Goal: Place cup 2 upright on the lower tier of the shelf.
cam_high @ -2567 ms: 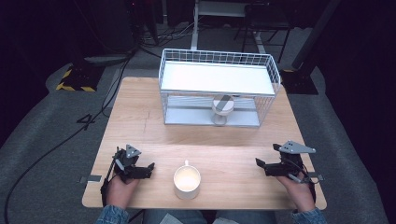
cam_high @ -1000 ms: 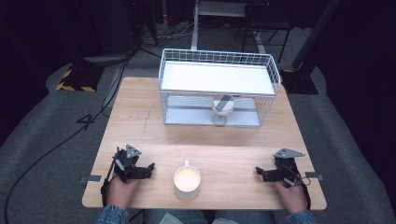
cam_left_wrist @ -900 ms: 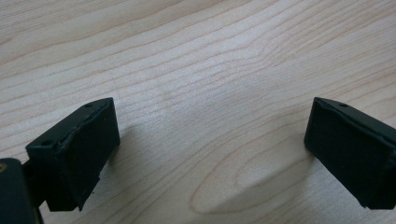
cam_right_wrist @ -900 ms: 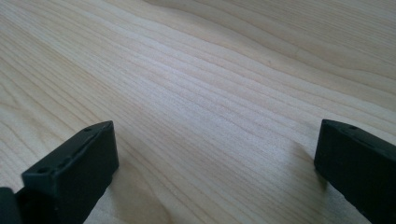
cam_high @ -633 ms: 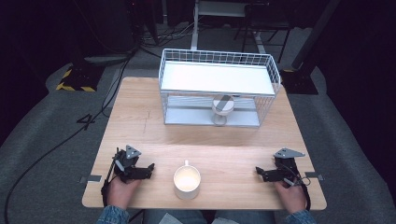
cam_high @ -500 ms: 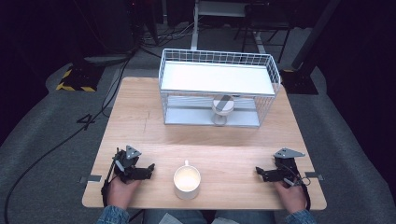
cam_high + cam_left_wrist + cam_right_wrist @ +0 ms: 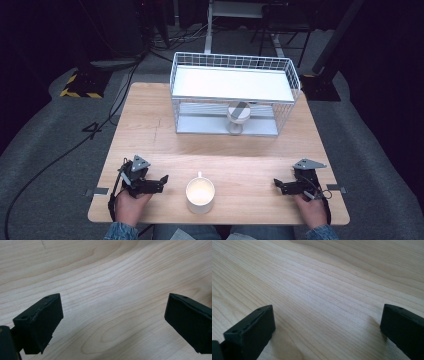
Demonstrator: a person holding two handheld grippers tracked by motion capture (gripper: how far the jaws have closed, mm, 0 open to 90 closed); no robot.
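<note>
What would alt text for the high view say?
A person's hands rest a left gripper and a right gripper, both open, on a wooden table either side of a white mug. Behind stands a white wire rack.

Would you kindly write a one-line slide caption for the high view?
Both open grippers, left gripper and right gripper, rest on the wooden table flanking a white mug before a wire rack.

A mug (image 7: pixel 200 195) sits at the table's (image 7: pixel 150 130) near edge, a wire rack (image 7: pixel 235 95) behind it.
</note>
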